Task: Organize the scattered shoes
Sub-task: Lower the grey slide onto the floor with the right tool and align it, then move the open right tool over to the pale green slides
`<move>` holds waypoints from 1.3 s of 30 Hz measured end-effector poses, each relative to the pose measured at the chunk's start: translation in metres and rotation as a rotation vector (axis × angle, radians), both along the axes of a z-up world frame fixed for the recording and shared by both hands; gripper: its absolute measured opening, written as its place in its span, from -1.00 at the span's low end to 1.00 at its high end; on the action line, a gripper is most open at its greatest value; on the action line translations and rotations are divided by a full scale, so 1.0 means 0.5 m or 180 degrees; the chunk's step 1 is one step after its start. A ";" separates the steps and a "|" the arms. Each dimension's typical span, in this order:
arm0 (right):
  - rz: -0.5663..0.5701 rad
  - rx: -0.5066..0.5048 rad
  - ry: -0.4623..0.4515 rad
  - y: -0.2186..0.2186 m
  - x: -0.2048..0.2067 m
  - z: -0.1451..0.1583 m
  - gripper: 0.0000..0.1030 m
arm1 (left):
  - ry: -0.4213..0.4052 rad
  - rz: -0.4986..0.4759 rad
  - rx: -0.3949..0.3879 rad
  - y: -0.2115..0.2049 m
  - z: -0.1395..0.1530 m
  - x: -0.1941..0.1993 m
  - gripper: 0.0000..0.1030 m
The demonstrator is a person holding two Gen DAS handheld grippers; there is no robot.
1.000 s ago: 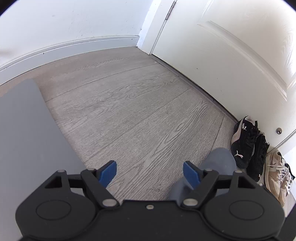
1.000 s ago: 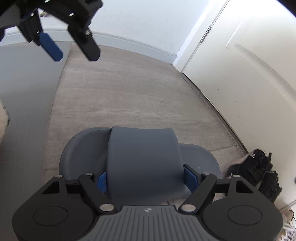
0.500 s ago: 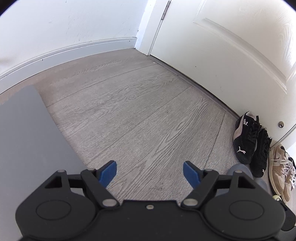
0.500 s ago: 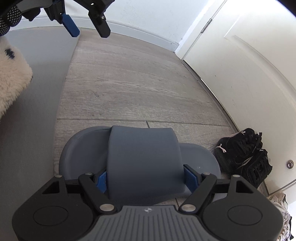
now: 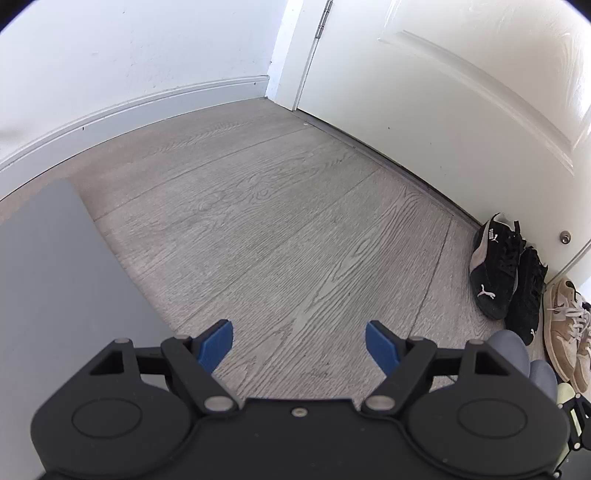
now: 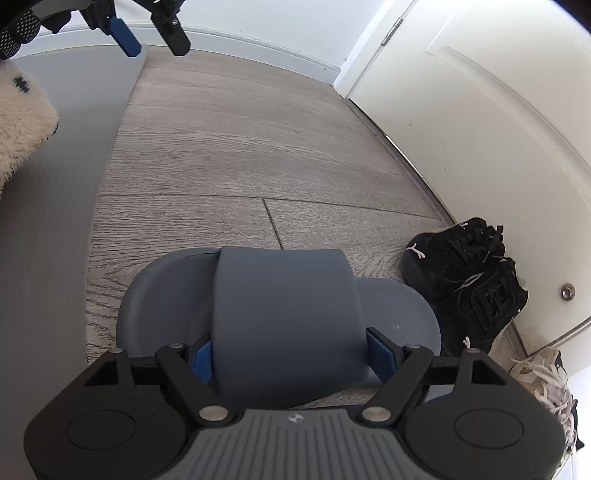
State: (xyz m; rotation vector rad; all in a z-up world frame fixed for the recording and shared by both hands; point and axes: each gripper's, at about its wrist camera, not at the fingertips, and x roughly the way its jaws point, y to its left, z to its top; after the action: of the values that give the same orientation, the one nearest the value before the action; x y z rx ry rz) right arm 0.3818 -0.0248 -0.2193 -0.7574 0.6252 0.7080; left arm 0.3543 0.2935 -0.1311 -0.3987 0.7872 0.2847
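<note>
While the right gripper (image 6: 291,356) has its blue fingers (image 6: 380,354) clamped on the strap of a grey slide sandal (image 6: 284,314), the sandal sits crosswise in front of the camera, above the wood-look floor (image 6: 240,147) — whether its sole touches the floor cannot be told. Landmark: the white door (image 6: 498,129). At the foot of the door, toward its latch side, lies a pair of black sneakers (image 6: 465,273), side by side and touching; the sandal's right end is just beside them. Past the black pair, further from the door hinge, white laces of beige sneakers (image 6: 546,384) show at the frame edge.

The left gripper (image 5: 299,341) hangs over bare floor (image 5: 277,221), fingers (image 5: 216,345) wide apart, nothing between them. From its view the black sneakers (image 5: 498,269) lie against the door (image 5: 461,92), beige sneakers (image 5: 569,339) next along, and a rounded grey sandal end (image 5: 511,349) pokes out just beside the black pair. A grey mat (image 5: 48,277) lies well apart from the door; in the right wrist view a cream fleece item (image 6: 18,122) rests on the mat (image 6: 44,240), and the left gripper (image 6: 147,31) appears at top left — fingers spread.
</note>
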 end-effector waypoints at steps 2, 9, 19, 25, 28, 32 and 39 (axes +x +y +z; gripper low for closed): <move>-0.0005 0.0009 0.0010 -0.009 0.003 0.000 0.59 | 0.0002 -0.0004 0.0019 -0.001 0.001 -0.001 0.54; -0.0034 0.0041 0.0013 -0.035 -0.004 0.003 0.69 | 0.0005 -0.0001 0.0017 0.000 0.001 -0.002 0.54; -0.0340 0.0314 -0.0070 -0.097 -0.073 0.044 0.88 | 0.0007 -0.0035 0.0033 0.002 0.003 -0.002 0.55; -0.0960 0.0755 -0.0330 -0.171 -0.120 0.063 0.85 | 0.0007 -0.0036 0.0047 0.005 0.006 -0.007 0.54; -0.1383 0.0837 -0.0410 -0.213 -0.138 0.049 0.78 | 0.0000 -0.0040 0.0072 0.007 0.008 -0.011 0.54; -0.2030 0.1058 -0.0393 -0.278 -0.160 0.039 0.64 | 0.0008 -0.0126 0.0184 -0.003 0.012 -0.011 0.54; -0.2921 0.1240 -0.0438 -0.371 -0.207 0.010 0.27 | 0.0048 -0.0303 0.0380 -0.029 0.015 -0.004 0.54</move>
State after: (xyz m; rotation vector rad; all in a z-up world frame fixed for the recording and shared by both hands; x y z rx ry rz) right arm 0.2785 -0.2103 -0.2143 -0.1038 0.6049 -0.0786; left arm 0.3525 0.2791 -0.1238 -0.2462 0.7972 0.2447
